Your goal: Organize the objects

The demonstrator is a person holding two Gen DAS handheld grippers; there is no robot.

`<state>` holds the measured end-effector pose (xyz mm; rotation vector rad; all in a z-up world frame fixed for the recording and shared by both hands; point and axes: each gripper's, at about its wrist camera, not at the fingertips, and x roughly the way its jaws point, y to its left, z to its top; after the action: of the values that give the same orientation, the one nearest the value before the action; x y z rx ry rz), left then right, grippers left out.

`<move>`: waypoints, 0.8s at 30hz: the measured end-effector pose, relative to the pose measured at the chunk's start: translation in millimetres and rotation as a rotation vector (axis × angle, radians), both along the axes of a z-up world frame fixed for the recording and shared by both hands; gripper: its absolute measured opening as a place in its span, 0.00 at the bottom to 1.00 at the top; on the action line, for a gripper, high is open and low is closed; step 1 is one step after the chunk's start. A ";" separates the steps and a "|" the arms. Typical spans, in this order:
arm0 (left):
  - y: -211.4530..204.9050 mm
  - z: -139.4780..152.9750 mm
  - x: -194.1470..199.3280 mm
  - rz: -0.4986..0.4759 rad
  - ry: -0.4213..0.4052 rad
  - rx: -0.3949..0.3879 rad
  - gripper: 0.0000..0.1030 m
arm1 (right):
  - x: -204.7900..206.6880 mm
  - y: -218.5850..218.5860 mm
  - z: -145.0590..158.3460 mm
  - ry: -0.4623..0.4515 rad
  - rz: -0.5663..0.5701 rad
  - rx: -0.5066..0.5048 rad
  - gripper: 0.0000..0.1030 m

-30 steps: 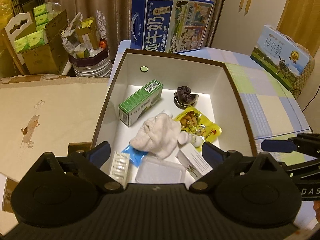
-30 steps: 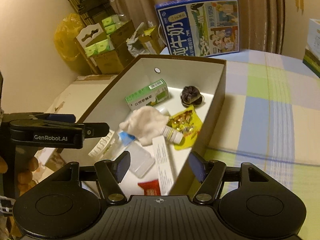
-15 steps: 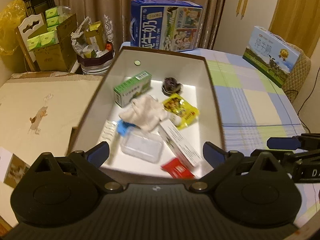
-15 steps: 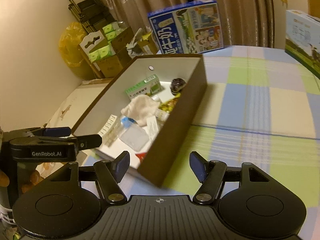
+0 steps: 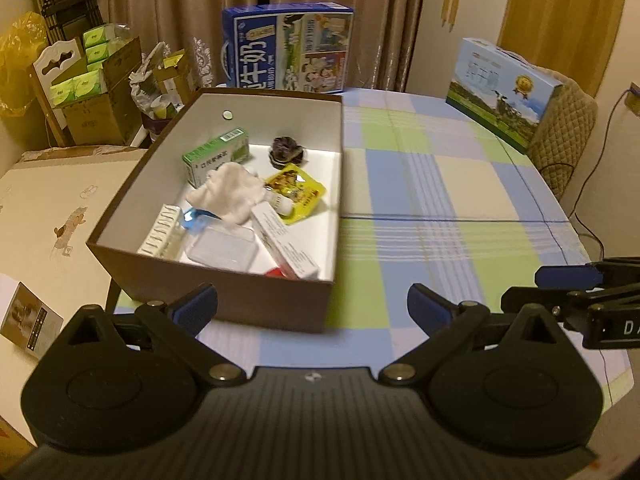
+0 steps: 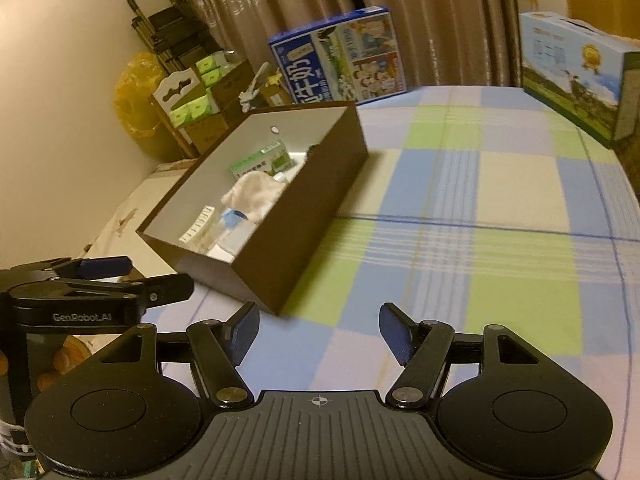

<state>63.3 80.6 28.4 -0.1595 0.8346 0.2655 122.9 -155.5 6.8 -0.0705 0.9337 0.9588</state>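
While left gripper [image 5: 312, 304] gapes empty, box [image 5: 224, 296] beyond.

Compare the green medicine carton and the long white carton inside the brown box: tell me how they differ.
The green medicine carton has green printed faces with a barcode on its end; the long white carton is white with faint small text. The green carton lies near the far wall of the brown box; the white one lies toward the near wall. The white carton is longer and slimmer, and the crumpled white cloth overlaps its far end. Both are closed rectangular cartons lying flat.
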 end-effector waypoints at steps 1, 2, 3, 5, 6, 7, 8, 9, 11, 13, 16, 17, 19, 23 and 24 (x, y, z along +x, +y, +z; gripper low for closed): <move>-6.3 0.2 -2.9 0.000 0.000 0.001 0.98 | -1.9 -6.0 -0.4 0.000 -0.007 -0.003 0.62; -11.2 0.2 -5.4 -0.001 0.000 0.001 0.98 | -3.1 -11.6 -1.0 0.000 -0.012 -0.005 0.62; -15.9 0.3 -7.8 -0.005 0.000 -0.001 0.98 | -4.2 -17.3 -1.2 0.001 -0.017 -0.007 0.62; -26.6 0.3 -13.3 -0.010 0.001 -0.007 0.98 | -6.9 -29.6 -1.3 0.001 -0.031 -0.011 0.62; -30.8 0.2 -15.2 -0.014 0.003 -0.008 0.98 | -8.0 -34.9 -1.0 0.001 -0.036 -0.013 0.62; -37.3 -0.1 -17.6 -0.020 0.005 -0.010 0.98 | -9.2 -40.7 -0.6 0.000 -0.043 -0.018 0.62; -42.3 -0.2 -19.2 -0.022 0.005 -0.012 0.98 | -10.1 -45.6 -0.5 -0.003 -0.049 -0.023 0.62; -46.6 -0.5 -21.4 -0.024 0.004 -0.015 0.98 | -11.4 -51.3 -0.3 -0.007 -0.057 -0.028 0.62; -56.2 -1.2 -25.1 -0.026 0.003 -0.026 0.98 | -13.8 -60.6 0.1 -0.013 -0.068 -0.035 0.62; -65.6 -2.1 -28.8 -0.030 -0.003 -0.038 0.98 | -15.5 -70.7 1.0 -0.015 -0.079 -0.039 0.62; -79.8 -2.5 -33.3 -0.041 -0.009 -0.038 0.98 | -17.4 -83.7 2.4 -0.022 -0.093 -0.045 0.62; -84.2 -2.7 -34.6 -0.045 -0.012 -0.036 0.98 | -17.9 -87.8 2.6 -0.024 -0.098 -0.046 0.62; -92.1 -3.6 -36.8 -0.054 -0.015 -0.040 0.98 | -19.0 -97.0 2.8 -0.026 -0.108 -0.049 0.62; -106.1 -5.6 -39.1 -0.071 -0.017 -0.056 0.98 | -19.8 -109.5 2.7 -0.030 -0.118 -0.054 0.62; -109.0 -6.2 -39.1 -0.074 -0.017 -0.056 0.98 | -19.8 -111.2 3.2 -0.030 -0.119 -0.055 0.62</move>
<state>24.2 -28.5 22.2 -0.1823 0.8300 0.1716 103.1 -266.7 9.9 -0.0745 0.9258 0.8201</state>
